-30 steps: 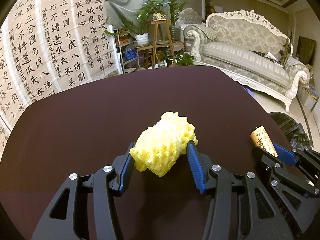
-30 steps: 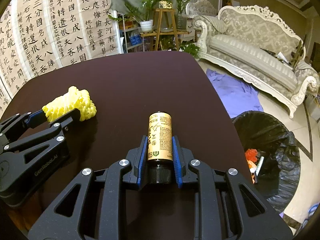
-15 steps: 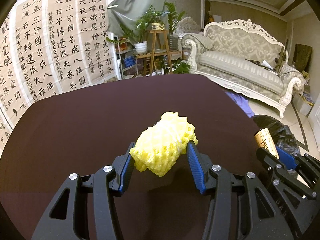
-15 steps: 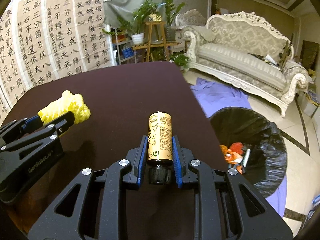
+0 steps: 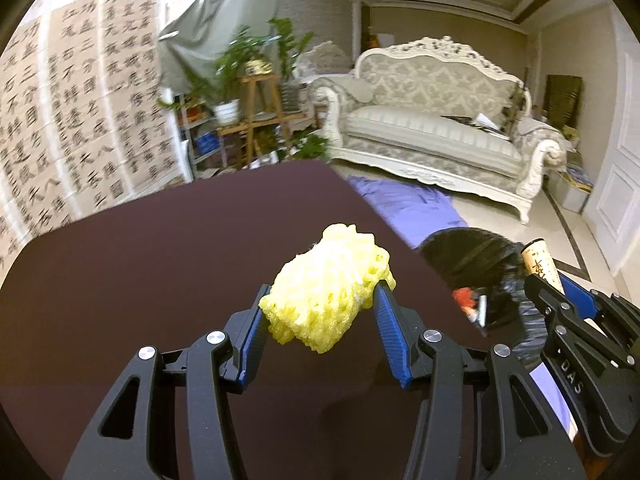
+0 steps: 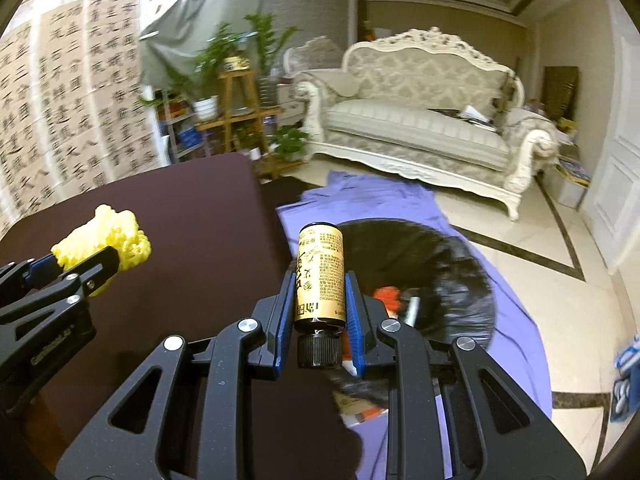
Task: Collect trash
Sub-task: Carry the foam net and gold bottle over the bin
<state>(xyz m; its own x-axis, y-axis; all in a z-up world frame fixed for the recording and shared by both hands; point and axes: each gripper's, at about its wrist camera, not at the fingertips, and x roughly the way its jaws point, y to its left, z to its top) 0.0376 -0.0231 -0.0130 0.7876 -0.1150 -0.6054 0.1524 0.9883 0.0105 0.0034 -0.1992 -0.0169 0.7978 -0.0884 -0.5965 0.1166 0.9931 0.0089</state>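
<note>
Both tongs have swung toward the trash bag (image 6: pixel 452 264); left tongs (image 5: pixel 320 312) pinch yellow foam net (image 5: pixel 330 304); right tongs (image 6: pixel 318 300) pinch bottle (image 6: pixel 320 276)

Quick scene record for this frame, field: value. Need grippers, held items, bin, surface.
left gripper: shut on yellow foam net, over the table
right gripper: shut on gold-labelled bottle, black cap toward the camera, just past the table edge
bin: black-bagged trash bin on the floor beside the table, some trash already inside
surface: dark table
floor: purple cloth under the bin
</note>
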